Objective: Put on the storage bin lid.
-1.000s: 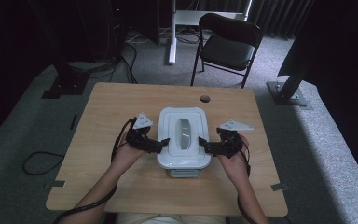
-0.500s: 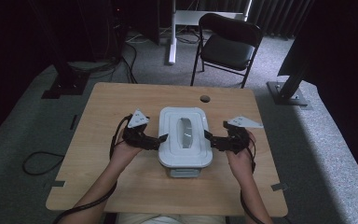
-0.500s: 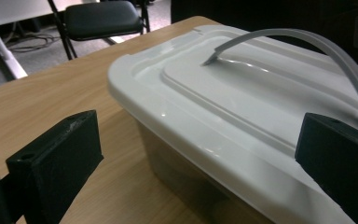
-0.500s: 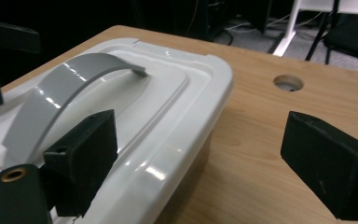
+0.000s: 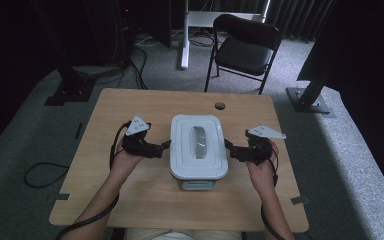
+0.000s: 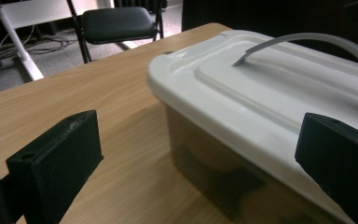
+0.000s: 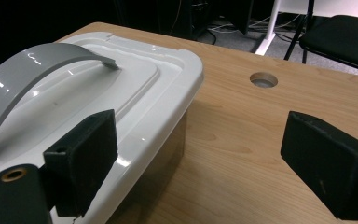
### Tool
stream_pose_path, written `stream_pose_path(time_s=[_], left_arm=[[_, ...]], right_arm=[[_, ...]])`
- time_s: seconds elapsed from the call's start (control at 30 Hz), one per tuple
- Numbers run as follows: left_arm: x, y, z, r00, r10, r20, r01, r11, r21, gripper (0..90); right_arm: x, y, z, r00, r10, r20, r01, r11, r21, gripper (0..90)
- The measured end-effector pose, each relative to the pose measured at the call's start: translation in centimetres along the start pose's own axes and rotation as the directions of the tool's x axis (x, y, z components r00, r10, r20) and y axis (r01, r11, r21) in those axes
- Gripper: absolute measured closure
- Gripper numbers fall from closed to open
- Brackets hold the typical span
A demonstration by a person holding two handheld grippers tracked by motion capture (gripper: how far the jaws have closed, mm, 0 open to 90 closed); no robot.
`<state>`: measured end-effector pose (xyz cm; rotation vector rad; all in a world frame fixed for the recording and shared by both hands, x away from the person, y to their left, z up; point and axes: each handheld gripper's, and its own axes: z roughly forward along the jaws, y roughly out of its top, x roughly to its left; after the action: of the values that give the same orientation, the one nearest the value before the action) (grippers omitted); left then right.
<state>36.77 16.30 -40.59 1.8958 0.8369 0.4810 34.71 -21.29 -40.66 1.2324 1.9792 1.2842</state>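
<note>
The worktop (image 5: 130, 110) is a light wooden board with rounded corners, standing on grey carpet. A round hole (image 5: 220, 105) is cut through it near the far edge, a little right of the middle. Small notches show at its left and right edges toward the near side.

One thing lies directly on it: a plastic box (image 5: 198, 150) with a white lid, set in the middle of the board with its long side running from near to far. The lid carries a grey arched handle (image 5: 198, 141) along its middle. The box's walls look see-through and dark below the lid's rim.
</note>
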Motion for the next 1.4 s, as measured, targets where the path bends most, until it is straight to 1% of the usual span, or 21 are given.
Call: stream_pose_path(time_s=[0.1, 0.13, 0.17, 0.2, 0.23, 0.27, 0.37, 0.47, 0.53, 0.6, 0.73, 0.77, 0.87, 0.9, 0.93, 0.97, 1.0, 1.17, 1.3, 1.37, 1.4], left_arm=[[0.4, -0.3, -0.2, 0.9999, -0.012, -0.011, 0.012, 0.9999, -0.004, 1.0], [0.8, -0.6, -0.4, 0.9996, -0.024, -0.018, 0.024, 0.9997, -0.006, 1.0], [0.8, -0.6, -0.4, 0.9996, -0.024, -0.018, 0.024, 0.9997, -0.006, 1.0], [1.0, -0.8, -0.5, 0.9994, -0.026, -0.024, 0.026, 0.9997, -0.003, 1.1], [1.4, -1.2, -0.7, 0.9986, -0.031, -0.042, 0.031, 0.9995, 0.007, 1.1], [1.4, -1.2, -0.7, 0.9986, -0.031, -0.042, 0.031, 0.9995, 0.007, 1.1], [2.0, -1.9, -0.9, 0.997, -0.054, -0.056, 0.054, 0.9985, 0.007, 1.0], [2.5, -2.6, -1.0, 0.9958, -0.055, -0.073, 0.056, 0.9983, 0.014, 1.1], [2.7, -2.7, -1.0, 0.996, -0.054, -0.072, 0.055, 0.9984, 0.015, 1.1], [2.9, -3.2, -1.1, 0.9953, -0.05, -0.083, 0.052, 0.9985, 0.019, 1.1], [3.1, -3.7, -1.2, 0.9943, -0.054, -0.092, 0.056, 0.9983, 0.016, 1.1], [3.3, -4.1, -1.3, 0.9941, -0.059, -0.091, 0.061, 0.998, 0.018, 1.1], [3.4, -4.5, -1.3, 0.9936, -0.064, -0.093, 0.066, 0.9976, 0.022, 1.1], [3.5, -4.8, -1.3, 0.9929, -0.069, -0.097, 0.072, 0.9971, 0.025, 1.1], [3.5, -4.8, -1.3, 0.9929, -0.069, -0.097, 0.072, 0.9971, 0.025, 1.1], [3.7, -5.2, -1.3, 0.9918, -0.081, -0.099, 0.083, 0.9963, 0.021, 1.0], [3.7, -5.2, -1.3, 0.9918, -0.081, -0.099, 0.083, 0.9963, 0.021, 1.1], [4.1, -6.3, -1.2, 0.9898, -0.088, -0.112, 0.092, 0.9952, 0.033, 1.1], [4.7, -7.4, -1.4, 0.9865, -0.107, -0.124, 0.112, 0.9931, 0.036, 1.1], [4.8, -7.6, -1.5, 0.986, -0.111, -0.124, 0.116, 0.9926, 0.035, 1.1], [4.9, -7.8, -1.5, 0.9846, -0.113, -0.134, 0.119, 0.9921, 0.04, 1.1]], right_arm=[[-0.3, -0.1, -0.2, 1.0, 0.003, 0.007, -0.003, 1.0, -0.011, 10.6], [-0.4, -0.2, -0.2, 1.0, 0.004, 0.007, -0.004, 1.0, -0.013, 10.6], [-0.5, -0.2, -0.2, 0.9999, 0.001, 0.013, -0.001, 1.0, -0.014, 10.6], [-0.5, -0.3, -0.2, 0.9998, -0.001, 0.022, 0.001, 1.0, -0.015, 10.6], [-0.6, -0.4, -0.2, 0.9998, 0.0, 0.02, 0.0, 1.0, -0.02, 10.6], [-0.7, -0.5, -0.2, 0.9998, 0.0, 0.019, 0.001, 1.0, -0.023, 10.6], [-1.0, -0.6, -0.2, 0.9995, 0.0, 0.032, 0.001, 1.0, -0.023, 10.6], [-1.2, -0.9, -0.2, 0.999, 0.005, 0.044, -0.004, 1.0, -0.027, 10.6], [-1.4, -1.1, -0.2, 0.9984, 0.008, 0.056, -0.006, 1.0, -0.03, 10.6], [-1.6, -1.3, -0.2, 0.9981, 0.014, 0.059, -0.012, 1.0, -0.029, 10.6], [-1.7, -1.7, -0.1, 0.9973, 0.003, 0.073, -0.001, 1.0, -0.022, 10.6], [-1.9, -2.0, -0.1, 0.9971, -0.001, 0.076, 0.002, 1.0, -0.015, 10.6], [-2.2, -2.5, 0.0, 0.9968, 0.007, 0.08, -0.007, 1.0, 0.0, 10.6], [-2.2, -2.7, 0.1, 0.9963, 0.005, 0.086, -0.005, 1.0, 0.0, 10.6], [-2.2, -2.7, 0.1, 0.9963, 0.005, 0.086, -0.005, 1.0, 0.0, 10.6], [-2.3, -3.1, 0.1, 0.9952, 0.004, 0.098, -0.004, 1.0, 0.001, 10.6], [-2.3, -3.1, 0.1, 0.9952, 0.004, 0.098, -0.004, 1.0, 0.001, 10.6], [-2.7, -4.0, 0.3, 0.9938, 0.005, 0.111, -0.005, 1.0, 0.006, 10.6], [-3.1, -4.8, 0.3, 0.9917, 0.022, 0.126, -0.023, 1.0, 0.006, 10.6], [-3.3, -5.2, 0.3, 0.9904, 0.029, 0.136, -0.029, 1.0, 0.004, 10.6], [-3.4, -5.3, 0.3, 0.9905, 0.032, 0.133, -0.033, 0.999, 0.006, 10.6]])
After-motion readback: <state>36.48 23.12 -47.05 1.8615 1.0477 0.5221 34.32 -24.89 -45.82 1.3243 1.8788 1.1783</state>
